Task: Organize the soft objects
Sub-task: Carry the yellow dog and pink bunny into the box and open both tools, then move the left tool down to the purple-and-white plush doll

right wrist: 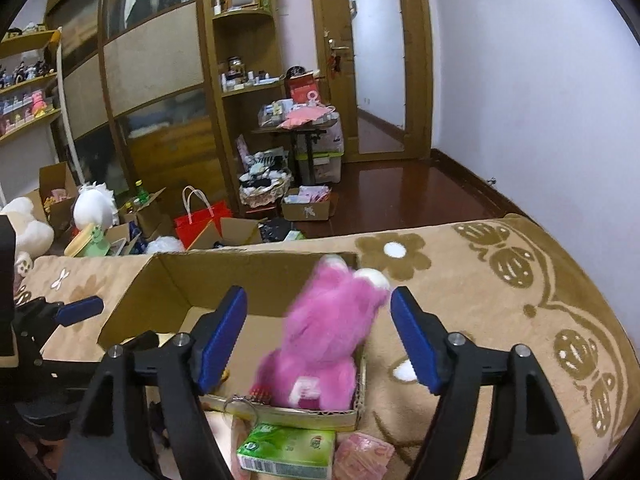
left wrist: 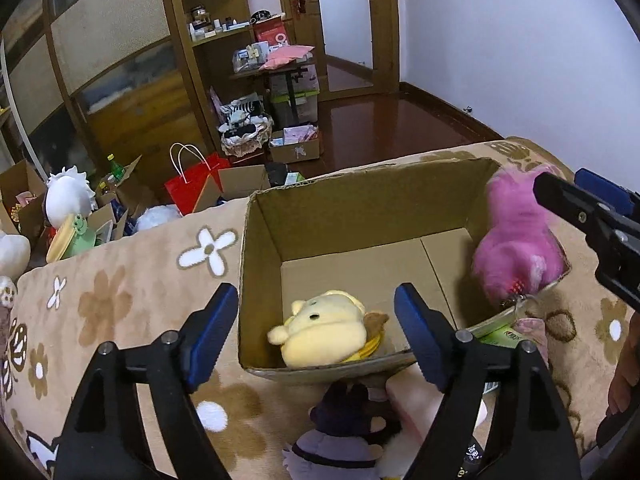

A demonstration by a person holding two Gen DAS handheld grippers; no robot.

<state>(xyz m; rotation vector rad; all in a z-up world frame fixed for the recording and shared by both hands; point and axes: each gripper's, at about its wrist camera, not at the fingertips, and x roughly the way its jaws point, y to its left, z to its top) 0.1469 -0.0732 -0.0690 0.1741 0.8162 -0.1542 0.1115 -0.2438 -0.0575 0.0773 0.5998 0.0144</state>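
Soft objects being gathered into an open cardboard box (left wrist: 264, 240) that rests on a bed covered by a floral beige blanket (left wrist: 132, 280). Left wrist view: a yellow plush (left wrist: 324, 330) lies on the box floor against the near wall, at about 6 o'clock within the box; the left tool (left wrist: 316, 332) hovers above that near wall with its blue pads spread wide and nothing between them. A pink plush (left wrist: 516, 240), blurred as if in motion, stands at the box's right wall, at roughly 3 o'clock. Right wrist view: the same pink plush (right wrist: 324, 344) sits upright in the near right corner of the box, between but apparently clear of the pads of the right tool (right wrist: 320, 340), which is also spread wide and empty.

Step in hand, as judged: the pink plush appears just released into the box, so the placing phase for it looks close to complete. Items not yet boxed: a dark purple-grey plush (left wrist: 344, 432) on the blanket just outside the near wall, at 6 o'clock in the left view, and, in the right view, a green tissue pack (right wrist: 288, 450) with a pink wrapped item (right wrist: 362, 460) beside it at 6 o'clock.

Next move, as judged: drawing a tool back from the box, lowering it over the dark plush, and closing on its body firmly enough to lift yielding fabric
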